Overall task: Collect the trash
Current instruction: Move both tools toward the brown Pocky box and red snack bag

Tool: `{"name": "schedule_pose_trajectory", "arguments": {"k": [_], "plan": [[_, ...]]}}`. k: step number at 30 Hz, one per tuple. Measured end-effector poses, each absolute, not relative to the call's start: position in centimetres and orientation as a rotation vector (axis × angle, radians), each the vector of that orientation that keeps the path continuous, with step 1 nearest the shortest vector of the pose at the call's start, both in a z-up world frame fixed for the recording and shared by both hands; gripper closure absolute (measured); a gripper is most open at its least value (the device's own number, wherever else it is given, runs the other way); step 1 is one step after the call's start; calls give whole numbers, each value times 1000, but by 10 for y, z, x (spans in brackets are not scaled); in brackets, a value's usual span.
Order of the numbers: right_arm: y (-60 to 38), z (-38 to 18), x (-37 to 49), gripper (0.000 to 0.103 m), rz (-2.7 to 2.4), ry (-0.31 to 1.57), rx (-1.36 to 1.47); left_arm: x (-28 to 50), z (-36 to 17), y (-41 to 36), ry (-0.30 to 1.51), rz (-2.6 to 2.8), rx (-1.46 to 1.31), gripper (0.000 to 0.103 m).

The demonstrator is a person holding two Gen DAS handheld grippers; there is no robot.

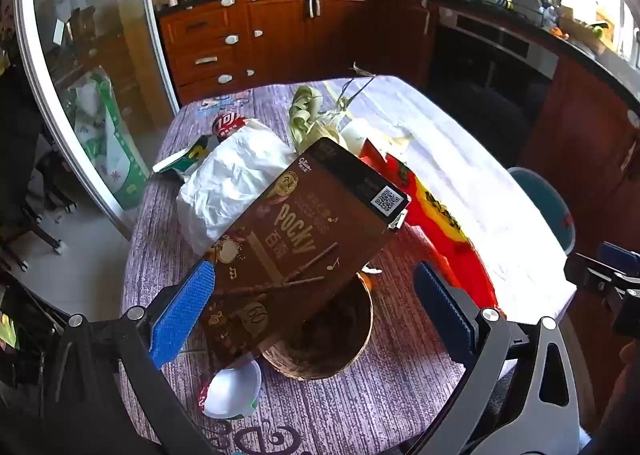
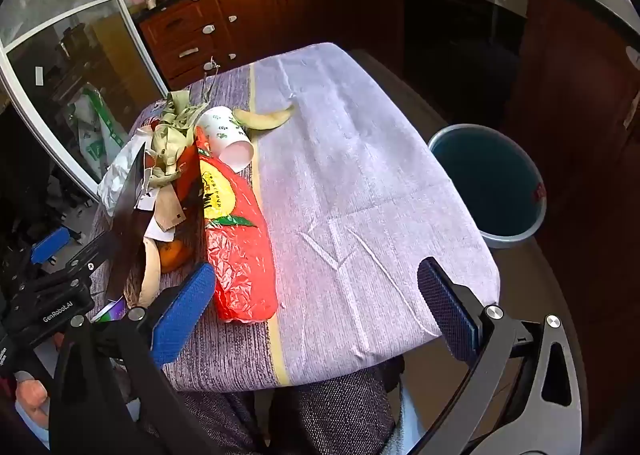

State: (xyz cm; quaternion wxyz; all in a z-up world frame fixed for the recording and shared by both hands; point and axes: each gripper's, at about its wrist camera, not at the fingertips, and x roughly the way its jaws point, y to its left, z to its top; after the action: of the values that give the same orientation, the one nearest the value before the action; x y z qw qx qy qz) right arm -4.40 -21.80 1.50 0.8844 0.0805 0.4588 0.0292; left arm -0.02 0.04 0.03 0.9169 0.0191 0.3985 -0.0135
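Note:
A brown Pocky box (image 1: 304, 239) hangs tilted between the fingers of my left gripper (image 1: 316, 307), above a coconut shell (image 1: 324, 335). The jaws stand wide; only the left blue pad (image 1: 184, 311) touches the box edge, the right pad is apart from it. The box shows edge-on in the right wrist view (image 2: 128, 215). My right gripper (image 2: 316, 307) is open and empty over the tablecloth (image 2: 360, 183). A red plastic bag (image 2: 240, 239), paper cup (image 2: 228, 135), banana peel (image 2: 264, 117) and corn husks (image 2: 176, 127) lie on the table.
A blue trash bin (image 2: 492, 183) stands on the floor right of the table. A crumpled white bag (image 1: 232, 183), a red can (image 1: 228, 125), a green carton (image 1: 180, 159) and a white bowl (image 1: 232, 387) lie on the table. Kitchen cabinets (image 1: 280, 31) stand behind.

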Motion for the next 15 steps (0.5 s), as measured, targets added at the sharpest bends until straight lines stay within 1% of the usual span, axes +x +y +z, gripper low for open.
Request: {"name": "schedule_pose_trajectory", "arguments": {"k": [15], "plan": [[-225,19,-47,6,44,954,175,-4,5,11,829,-19,28,4]]}}
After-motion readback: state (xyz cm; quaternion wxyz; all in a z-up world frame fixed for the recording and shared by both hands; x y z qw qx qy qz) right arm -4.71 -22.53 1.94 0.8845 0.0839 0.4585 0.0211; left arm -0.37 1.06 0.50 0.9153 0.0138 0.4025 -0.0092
